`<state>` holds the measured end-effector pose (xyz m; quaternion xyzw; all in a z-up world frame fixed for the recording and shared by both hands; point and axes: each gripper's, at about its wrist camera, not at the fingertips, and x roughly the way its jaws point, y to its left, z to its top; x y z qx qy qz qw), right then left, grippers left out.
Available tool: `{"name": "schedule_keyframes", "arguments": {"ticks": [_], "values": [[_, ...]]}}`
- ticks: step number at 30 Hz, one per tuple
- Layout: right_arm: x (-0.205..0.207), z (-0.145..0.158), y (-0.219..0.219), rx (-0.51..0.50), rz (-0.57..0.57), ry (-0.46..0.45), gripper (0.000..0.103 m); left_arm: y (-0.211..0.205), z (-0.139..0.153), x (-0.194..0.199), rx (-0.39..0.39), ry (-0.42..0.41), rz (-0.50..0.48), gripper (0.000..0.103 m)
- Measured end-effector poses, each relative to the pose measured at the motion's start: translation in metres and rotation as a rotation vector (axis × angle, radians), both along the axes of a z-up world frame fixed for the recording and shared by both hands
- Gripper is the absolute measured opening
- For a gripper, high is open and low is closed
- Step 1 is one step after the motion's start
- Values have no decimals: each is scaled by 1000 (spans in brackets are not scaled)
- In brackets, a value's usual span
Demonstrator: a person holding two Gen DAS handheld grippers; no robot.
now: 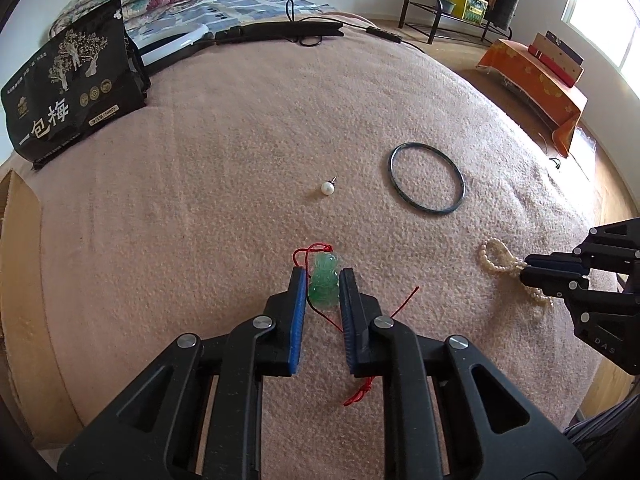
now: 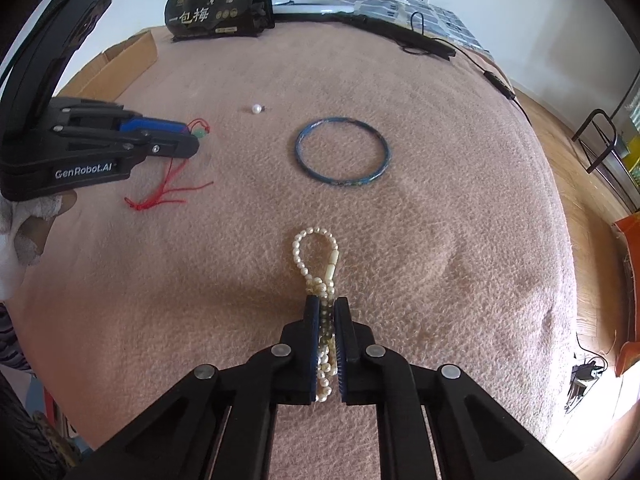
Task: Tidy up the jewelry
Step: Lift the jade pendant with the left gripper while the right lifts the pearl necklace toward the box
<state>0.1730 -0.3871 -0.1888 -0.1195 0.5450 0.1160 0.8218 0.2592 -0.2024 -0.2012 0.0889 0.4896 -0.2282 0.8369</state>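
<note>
On the pink blanket (image 1: 200,200) I work both grippers at once. Dark bangle (image 2: 342,153) lies flat, untouched, far side. Right gripper (image 2: 326,304) has fingers nearly closed on the pearl strand (image 2: 316,256), whose long axis runs straight away from me, loop end forward. Left gripper (image 1: 322,280) fingers sit narrow around the jade pendant (image 1: 325,282), upright-ish, red cord (image 1: 360,394) trailing back; firm contact, I cannot tell. Small pearl stud (image 1: 327,188) ahead. Best to squeeze the pendant mid-body and lift slowly, keeping the cord clear.
</note>
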Motion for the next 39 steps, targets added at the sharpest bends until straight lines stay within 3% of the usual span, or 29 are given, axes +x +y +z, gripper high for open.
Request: {"name": "schedule_keyframes", "arguments": {"ticks": [7, 10, 18, 19, 20, 22, 28, 30, 32, 36, 39], "values": [[0, 26, -6, 47, -45, -60, 1, 11, 20, -6, -40, -26, 13, 15], [1, 30, -9, 119, -42, -43, 2, 15, 26, -8, -48, -34, 19, 15], [2, 22, -6, 92, -51, -44, 2, 24, 33, -10, -57, -47, 29, 15], [3, 21, -6, 106, -42, -42, 4, 24, 34, -11, -57, -49, 29, 15], [3, 21, -7, 119, -37, -33, 22, 24, 34, -11, -57, -49, 29, 15], [3, 16, -8, 123, -40, -21, 42, 24, 34, -11, -57, -49, 29, 15], [8, -14, -5, 56, -17, 45, 43, 28, 38, -10, -61, -58, 34, 15], [9, -14, -3, 44, -13, 38, 34, 29, 39, -10, -59, -60, 34, 15], [10, -11, -3, 65, -19, 42, 5, 30, 40, -11, -58, -61, 38, 15], [11, -7, 5, 19, -14, 32, 5, 34, 48, -14, -76, -70, 42, 15], [10, 6, 6, 44, -23, -2, 5, 41, 59, -16, -101, -83, 49, 15]]}}
